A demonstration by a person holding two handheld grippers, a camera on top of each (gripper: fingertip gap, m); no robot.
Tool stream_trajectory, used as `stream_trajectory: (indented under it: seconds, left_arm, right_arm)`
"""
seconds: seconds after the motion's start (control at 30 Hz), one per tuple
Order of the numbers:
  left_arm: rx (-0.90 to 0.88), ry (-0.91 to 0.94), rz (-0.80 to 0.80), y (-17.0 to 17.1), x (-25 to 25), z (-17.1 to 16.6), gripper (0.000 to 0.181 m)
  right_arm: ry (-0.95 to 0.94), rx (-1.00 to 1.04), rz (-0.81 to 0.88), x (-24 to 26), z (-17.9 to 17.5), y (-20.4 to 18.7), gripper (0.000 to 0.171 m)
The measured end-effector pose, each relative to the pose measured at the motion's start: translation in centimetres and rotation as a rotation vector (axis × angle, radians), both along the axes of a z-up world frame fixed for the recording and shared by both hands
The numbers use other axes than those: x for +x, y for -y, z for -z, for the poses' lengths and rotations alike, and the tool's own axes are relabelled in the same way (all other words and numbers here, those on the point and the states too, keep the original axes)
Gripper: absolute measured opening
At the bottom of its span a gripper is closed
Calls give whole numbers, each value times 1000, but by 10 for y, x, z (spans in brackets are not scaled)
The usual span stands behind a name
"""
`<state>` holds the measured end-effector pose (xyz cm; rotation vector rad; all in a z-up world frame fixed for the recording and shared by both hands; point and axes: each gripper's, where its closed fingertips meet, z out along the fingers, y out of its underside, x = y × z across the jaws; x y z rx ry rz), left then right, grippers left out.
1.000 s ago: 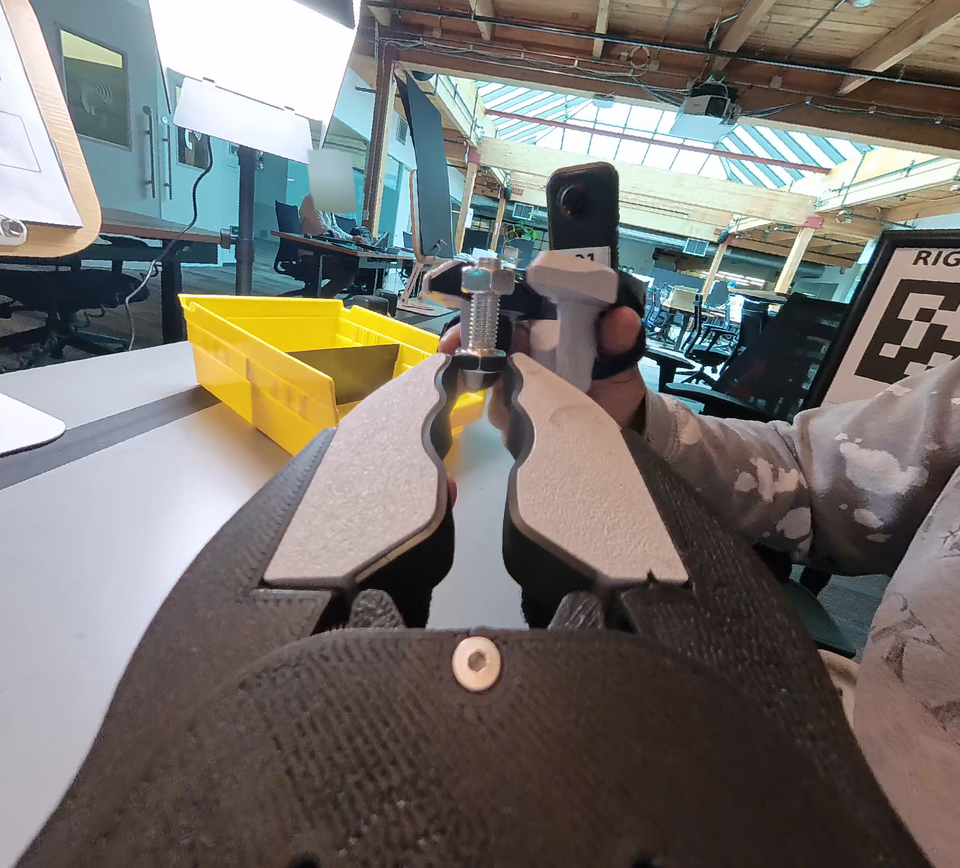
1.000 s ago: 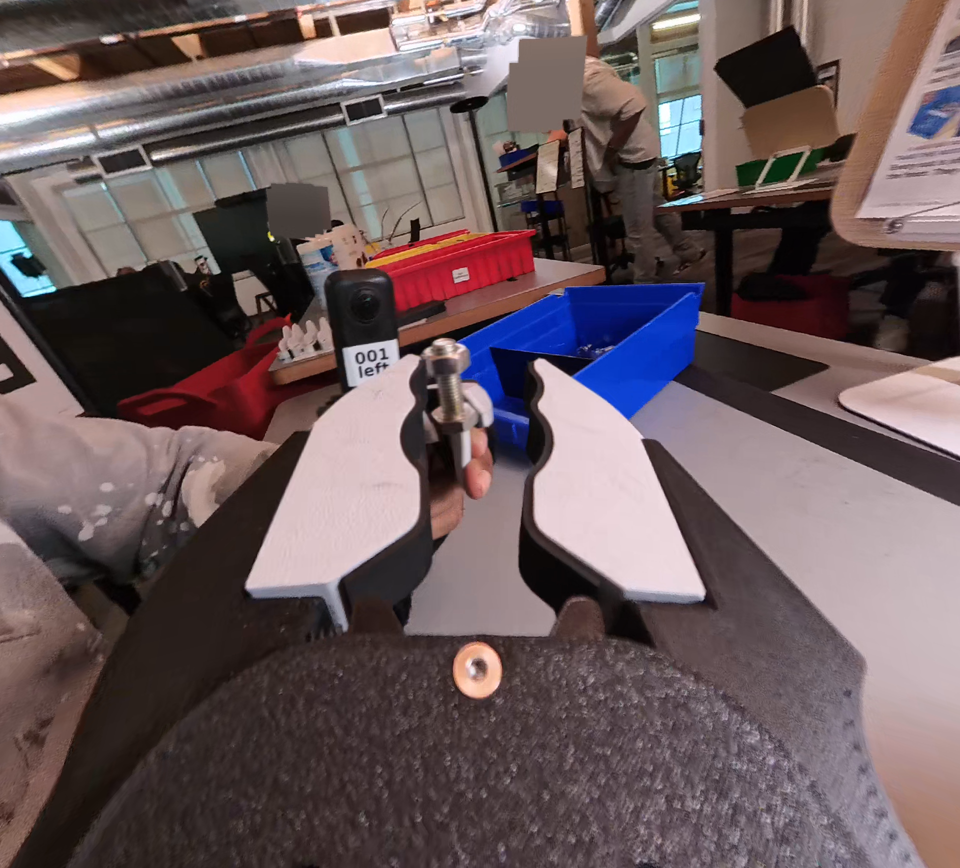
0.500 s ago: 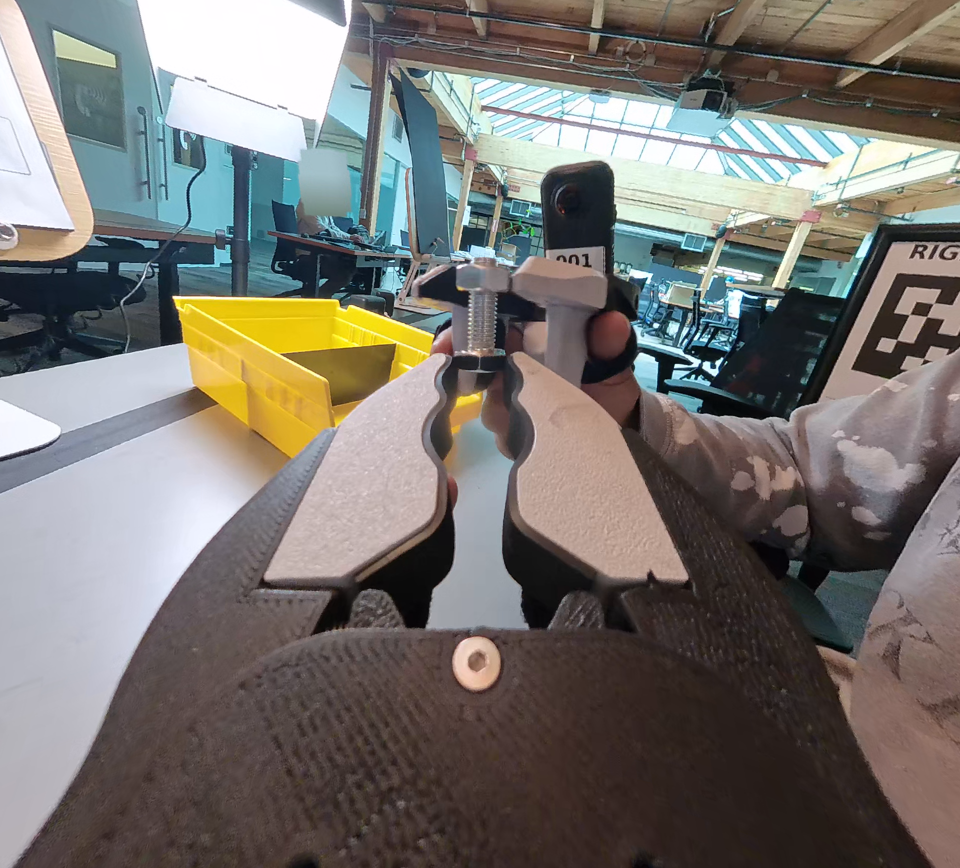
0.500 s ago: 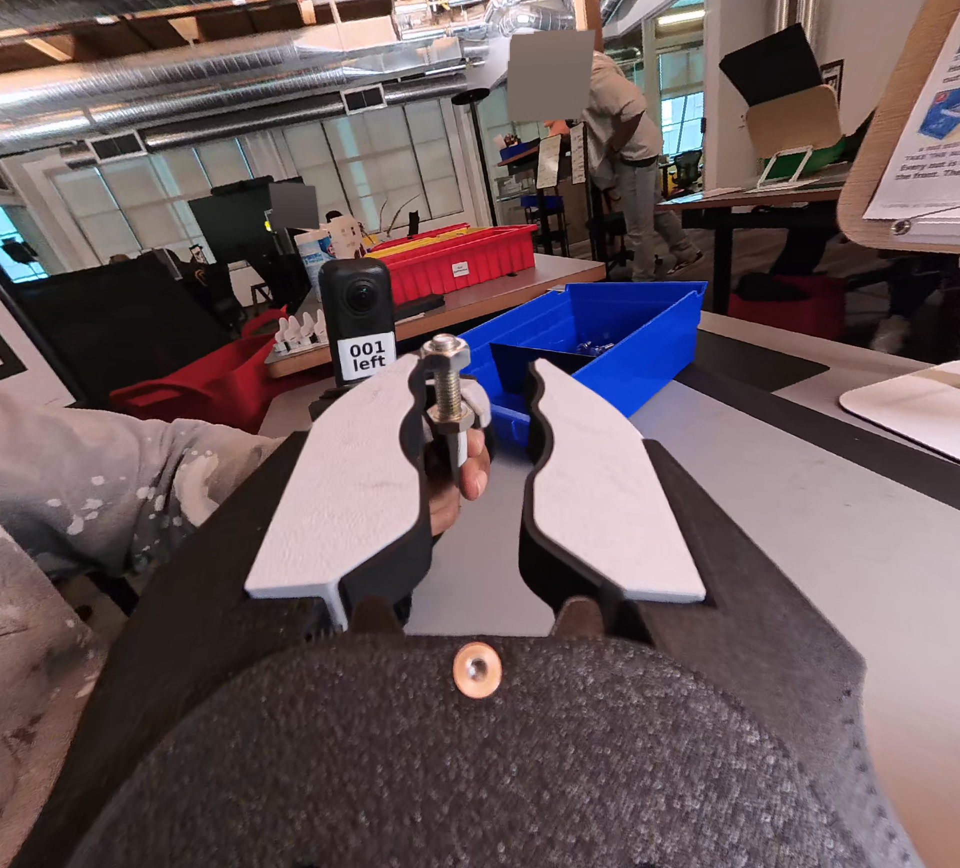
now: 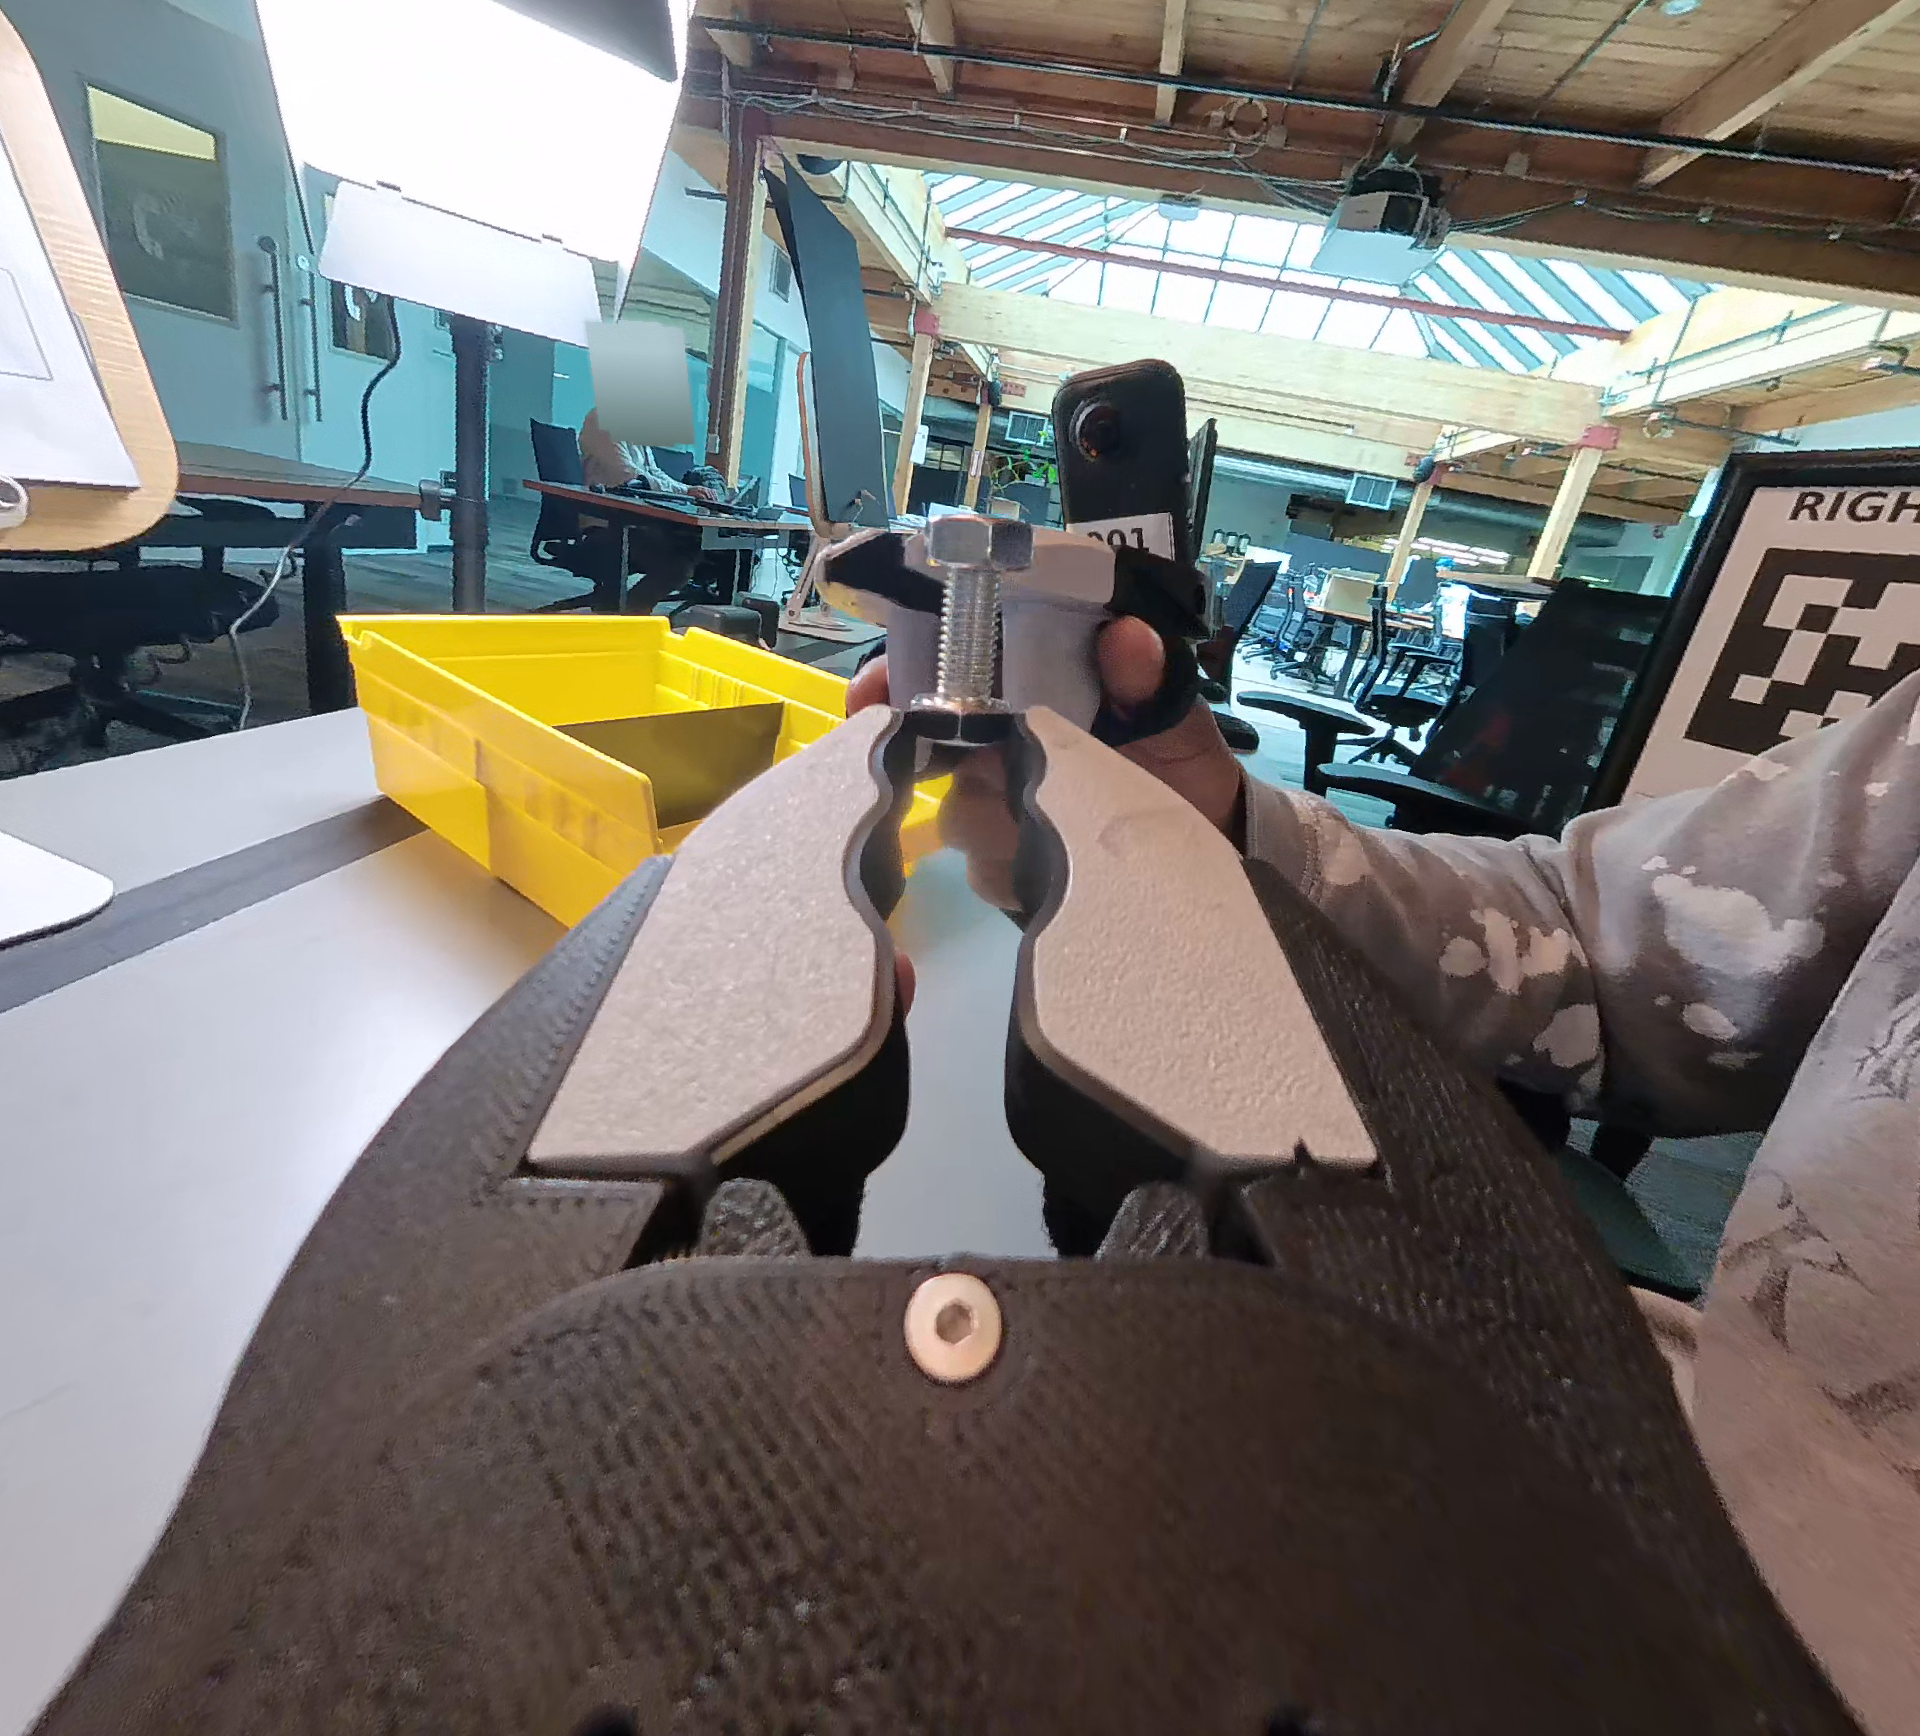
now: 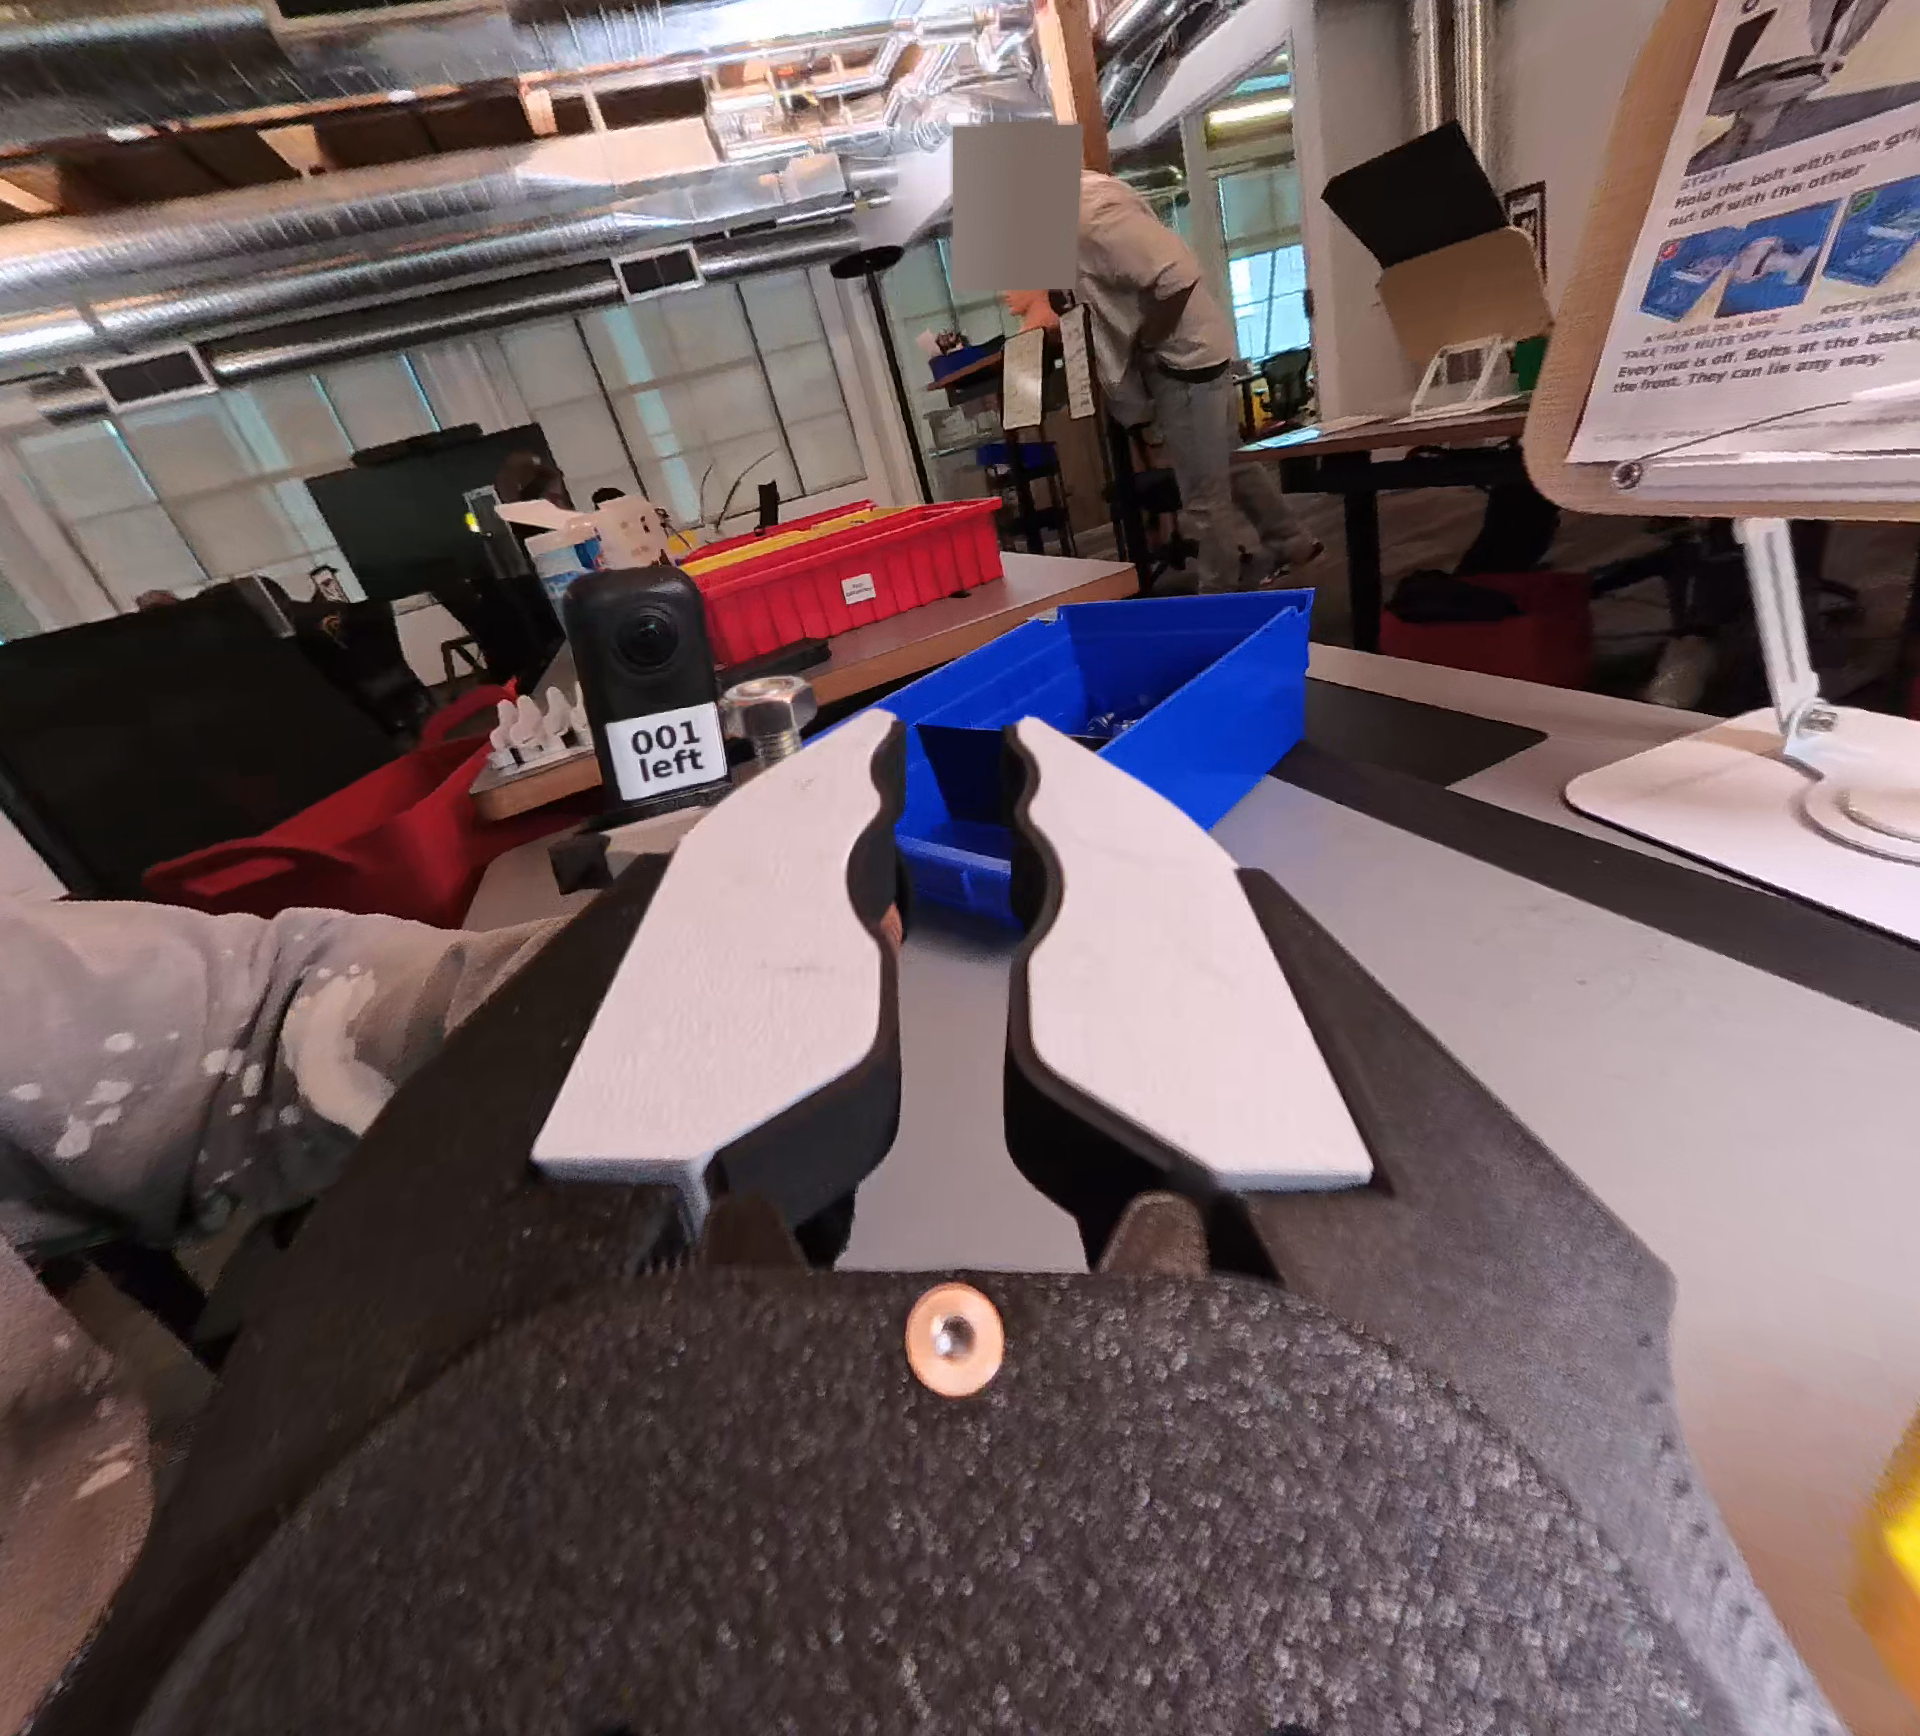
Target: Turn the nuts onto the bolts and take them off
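Your left gripper (image 5: 958, 730) is clamped on the lower end of the bolt (image 5: 964, 637), which stands upright at the centre of the left wrist view with a hex piece at its top, in front of the right gripper's pale fingers (image 5: 1049, 637). Your right gripper (image 6: 954, 756) has its fingers slightly parted with nothing between them. Left of centre sits the yellow bin (image 5: 499, 730) (only a dark divider shows inside). In the right wrist view, the blue bin (image 6: 1216, 699) at centre holds small metal pieces, too small to identify.
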<state>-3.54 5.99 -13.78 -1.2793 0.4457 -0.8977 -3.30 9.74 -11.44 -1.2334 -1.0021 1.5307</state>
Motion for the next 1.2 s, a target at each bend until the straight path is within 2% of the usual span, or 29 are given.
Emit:
stream_trajectory:
  seconds: [0.13, 0.23, 0.27, 0.3, 0.37, 0.53, 0.63, 0.67, 0.7, 0.73, 0.8, 0.97, 1.07, 1.1, 1.13, 1.2]
  left_arm:
    - [-10, -4, -2, -2, 1, 3, 18]
    - [-8, -18, -2, -1, 4, 4, 18]
    - [-10, -10, -4, -1, 3, 3, 18]
    - [-4, 7, 6, 0, 1, 1, 17]
    - [1, 3, 1, 0, 0, -1, 18]
    - [-15, -7, -4, -2, 1, 4, 18]
    - [-11, -20, -6, -1, 4, 5, 18]
    - [-15, -11, -9, -2, 2, 4, 18]
    - [-7, -1, 1, -1, 0, 2, 18]
    - [-6, -5, -7, -2, -1, 1, 17]
    - [0, -11, -12, -1, -1, 0, 18]
    - [-13, -15, -8, -3, 1, 5, 17]
    - [-10, -11, -3, -1, 2, 3, 18]
    - [-2, -3, 5, 0, 2, 2, 18]
    - [-1, -4, 3, 0, 1, 1, 17]
    - [1, -8, -2, 0, 1, 1, 18]
  right_arm:
    - [-3, 27, -63, -2, -4, 15, 33]
    - [20, 35, -87, -8, -1, 26, 37]
    - [16, 31, -81, -8, -1, 24, 36]
    - [15, 13, -59, -6, -1, 17, 23]
    - [8, 3, 12, -1, 0, 0, 15]
    - [7, 37, -68, -5, -4, 21, 35]
    - [25, 48, -74, -9, -1, 26, 37]
    - [21, 37, -67, -8, -1, 22, 36]
    - [26, 11, -33, -6, 0, 13, 20]
    - [22, -3, 19, -3, 1, 1, 16]
    - [16, -7, 22, 0, 0, -4, 20]
    - [-1, 31, -78, -6, -4, 25, 35]
    - [2, 26, -68, -6, -3, 22, 34]
    - [4, 6, -36, -4, -3, 14, 22]
    - [-4, -6, 0, -2, -3, 4, 20]
    - [-15, -13, 5, 2, -5, -1, 21]
